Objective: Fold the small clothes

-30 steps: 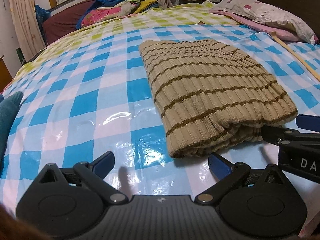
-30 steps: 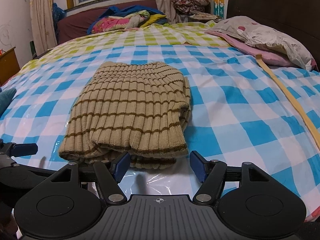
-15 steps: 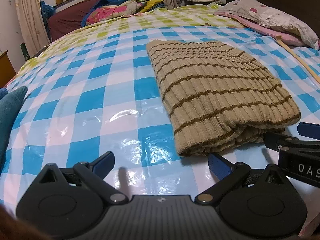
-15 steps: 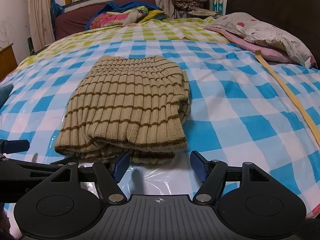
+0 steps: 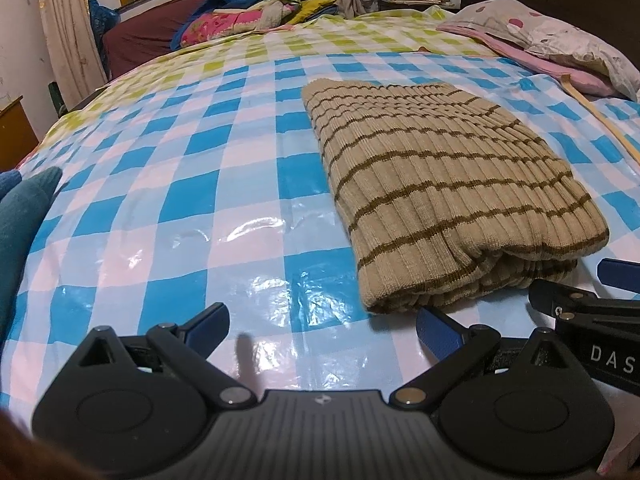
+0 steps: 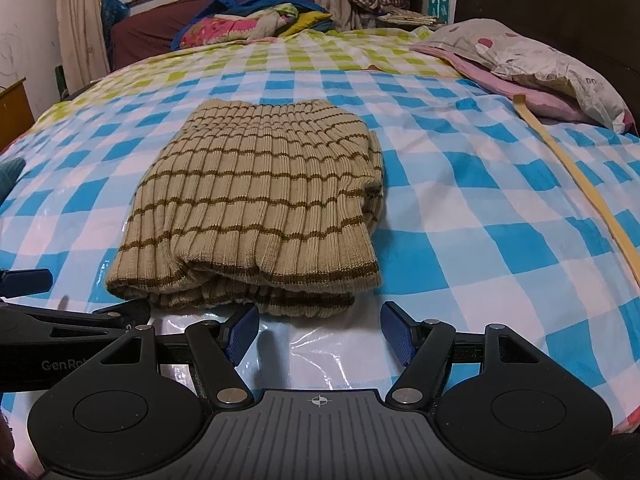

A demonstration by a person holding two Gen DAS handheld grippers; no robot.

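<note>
sweater (image 6: 256,200) folded on bed (image 6: 460,208) | left claw (image 5: 322,322), right claw (image 6: 316,330): both wide open, empty | next: pinch near edge evenly, lift both corners together

low wrist views across bed (image 5: 248,184)

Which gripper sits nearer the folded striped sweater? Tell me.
Right. The right gripper faces the striped sweater near edge; the left gripper hangs off its left corner.
</note>
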